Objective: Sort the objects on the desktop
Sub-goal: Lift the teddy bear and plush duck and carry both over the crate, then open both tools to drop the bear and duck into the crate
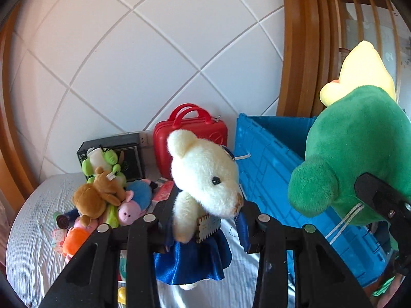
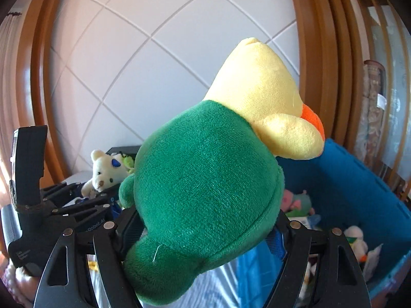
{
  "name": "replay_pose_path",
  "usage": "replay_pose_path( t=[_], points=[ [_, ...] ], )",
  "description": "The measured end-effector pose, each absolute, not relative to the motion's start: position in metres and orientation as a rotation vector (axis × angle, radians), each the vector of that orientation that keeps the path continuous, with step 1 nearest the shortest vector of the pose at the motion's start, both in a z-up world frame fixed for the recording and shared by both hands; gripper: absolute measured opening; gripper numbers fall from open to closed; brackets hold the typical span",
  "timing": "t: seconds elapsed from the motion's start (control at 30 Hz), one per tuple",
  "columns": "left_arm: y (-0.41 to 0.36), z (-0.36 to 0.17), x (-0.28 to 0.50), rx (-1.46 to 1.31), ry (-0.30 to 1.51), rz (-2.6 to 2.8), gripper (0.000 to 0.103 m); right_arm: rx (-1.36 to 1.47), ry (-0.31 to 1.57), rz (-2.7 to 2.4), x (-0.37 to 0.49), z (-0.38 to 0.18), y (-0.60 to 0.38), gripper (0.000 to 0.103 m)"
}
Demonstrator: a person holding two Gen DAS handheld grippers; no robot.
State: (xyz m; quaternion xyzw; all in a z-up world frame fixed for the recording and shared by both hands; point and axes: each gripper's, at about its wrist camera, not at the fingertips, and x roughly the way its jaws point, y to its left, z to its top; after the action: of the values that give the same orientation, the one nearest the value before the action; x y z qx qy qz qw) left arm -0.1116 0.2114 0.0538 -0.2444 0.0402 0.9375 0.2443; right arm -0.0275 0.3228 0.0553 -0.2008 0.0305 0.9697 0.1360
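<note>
A cream teddy bear (image 1: 205,177) in a blue satin dress hangs in the air, with my left gripper (image 1: 203,220) shut on its body. It also shows small in the right wrist view as the bear (image 2: 101,172), at the left. My right gripper (image 2: 203,231) is shut on a big plush duck (image 2: 205,190) with a green body, yellow head and orange beak. The same duck (image 1: 359,148) fills the right side of the left wrist view. Both toys are held up beside the blue plastic crate (image 1: 267,159).
A heap of small plush toys (image 1: 108,197) lies on the grey cloth-covered table (image 1: 30,231). A red toy case (image 1: 190,131) and a black box (image 1: 128,148) stand against the white tiled wall. The blue crate (image 2: 359,195) holds several toys. A brown wooden frame rises at the right.
</note>
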Motion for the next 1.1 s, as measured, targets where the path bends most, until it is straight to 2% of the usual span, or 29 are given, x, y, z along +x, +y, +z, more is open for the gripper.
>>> replay_pose_path(
  t=[0.2,0.43,0.9,0.97,1.03,1.07,1.1],
  points=[
    [0.293,0.065,-0.083,-0.64,0.123,2.469,0.038,-0.52,0.159,2.685,0.021,0.063,0.405,0.08],
    [0.377,0.072,-0.041,-0.606,0.158,2.384,0.038,-0.498,0.147,2.574,0.073,0.063,0.48,0.08],
    [0.457,0.049,-0.011,-0.721,0.276,2.337,0.038,-0.565,0.149,2.51,0.097,0.028,0.551,0.081],
    [0.46,0.047,-0.012,-0.729,0.275,2.345,0.038,-0.585,0.148,2.51,0.094,0.022,0.556,0.084],
    [0.461,0.048,-0.013,-0.742,0.263,2.347,0.042,-0.631,0.117,2.495,0.087,0.018,0.56,0.091],
    [0.46,0.049,-0.014,-0.743,0.259,2.355,0.05,-0.65,0.103,2.485,0.084,0.016,0.564,0.098],
    [0.461,0.049,-0.013,-0.741,0.263,2.369,0.065,-0.665,0.087,2.472,0.082,0.013,0.566,0.101]
  ],
)
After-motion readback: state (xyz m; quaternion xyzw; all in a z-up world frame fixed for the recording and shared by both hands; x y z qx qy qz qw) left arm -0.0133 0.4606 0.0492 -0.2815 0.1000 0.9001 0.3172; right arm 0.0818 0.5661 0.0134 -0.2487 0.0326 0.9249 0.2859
